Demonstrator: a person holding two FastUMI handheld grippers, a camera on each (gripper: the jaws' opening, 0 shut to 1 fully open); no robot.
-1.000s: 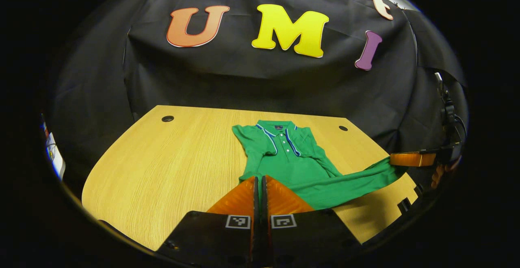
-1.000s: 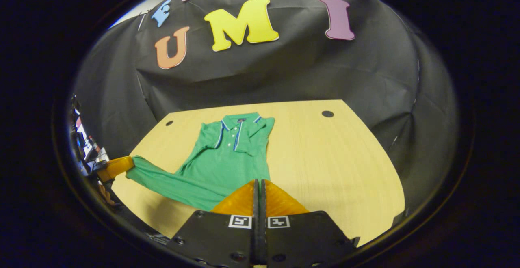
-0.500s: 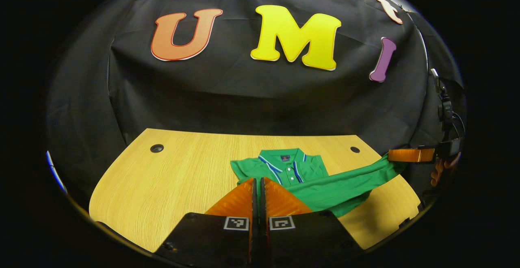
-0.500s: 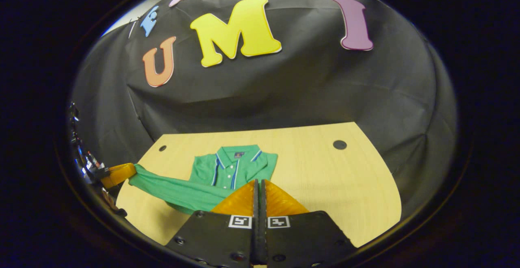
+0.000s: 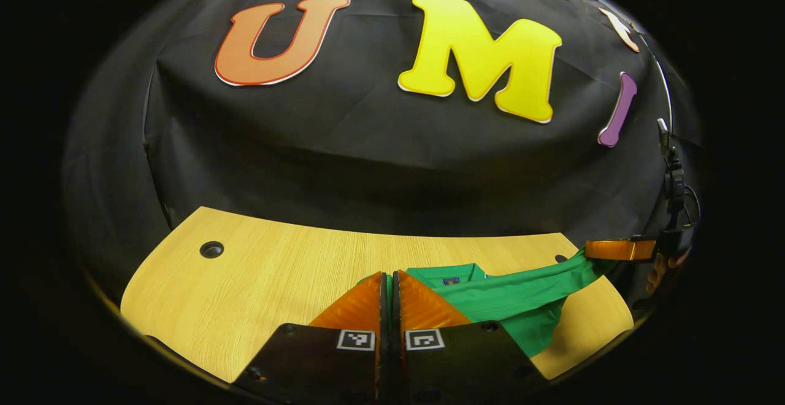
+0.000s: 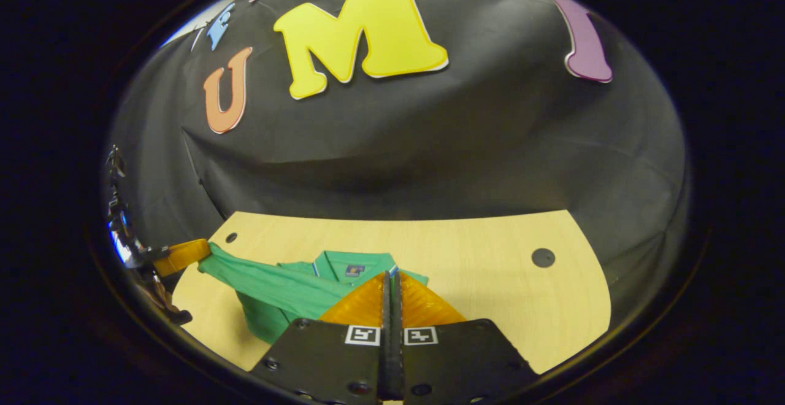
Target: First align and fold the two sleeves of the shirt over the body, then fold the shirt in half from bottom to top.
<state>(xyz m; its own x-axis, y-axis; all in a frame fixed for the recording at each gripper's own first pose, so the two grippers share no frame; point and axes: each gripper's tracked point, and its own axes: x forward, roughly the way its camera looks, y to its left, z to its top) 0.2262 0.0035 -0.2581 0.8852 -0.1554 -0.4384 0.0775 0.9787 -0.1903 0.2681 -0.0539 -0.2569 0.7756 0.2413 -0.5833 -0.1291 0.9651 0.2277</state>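
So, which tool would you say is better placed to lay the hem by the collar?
Right, marginally: both the left tool and the right tool pinch the shirt, but right sits nearer its collar.

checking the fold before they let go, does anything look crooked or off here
The green polo shirt's lifted hem, stretched between the two shut tools, runs slanted across the body rather than square to the collar. Nothing is damaged on the wooden table.

— What did we make of the shirt?
— Soft matt knit cloth, we thought.
— And the desk?
— Pale wood grain, smooth, with a faint sheen. The wall behind was matt, creased cloth.
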